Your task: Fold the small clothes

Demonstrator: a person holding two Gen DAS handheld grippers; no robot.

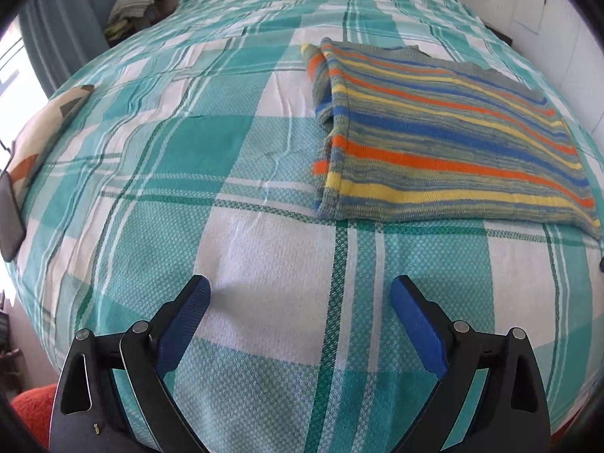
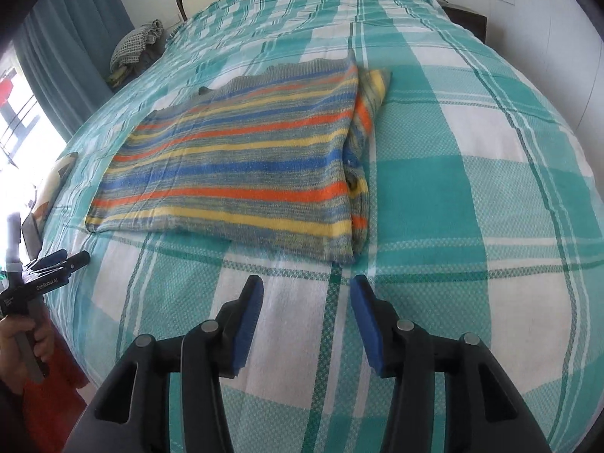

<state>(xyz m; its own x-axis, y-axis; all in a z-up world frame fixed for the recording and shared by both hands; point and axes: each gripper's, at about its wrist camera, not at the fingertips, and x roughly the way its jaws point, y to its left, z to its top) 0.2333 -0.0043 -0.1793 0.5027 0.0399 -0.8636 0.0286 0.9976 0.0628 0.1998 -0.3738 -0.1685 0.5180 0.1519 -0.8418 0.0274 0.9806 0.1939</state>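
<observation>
Sweater [image 2: 234,166] half-folded on the bed [image 2: 472,188], both tools empty.
My right tool [image 2: 306,294] gapes just before its near edge; my left tool [image 1: 300,294], spread wide, hangs further off, leftward.

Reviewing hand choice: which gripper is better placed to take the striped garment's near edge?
Right, probably. The right gripper sits open just short of the striped garment's near corner; the left gripper, open too, faces bare bedspread.

Bare checked bedspread [image 1: 264,249] all around the folded striped sweater [image 1: 445,139].
</observation>
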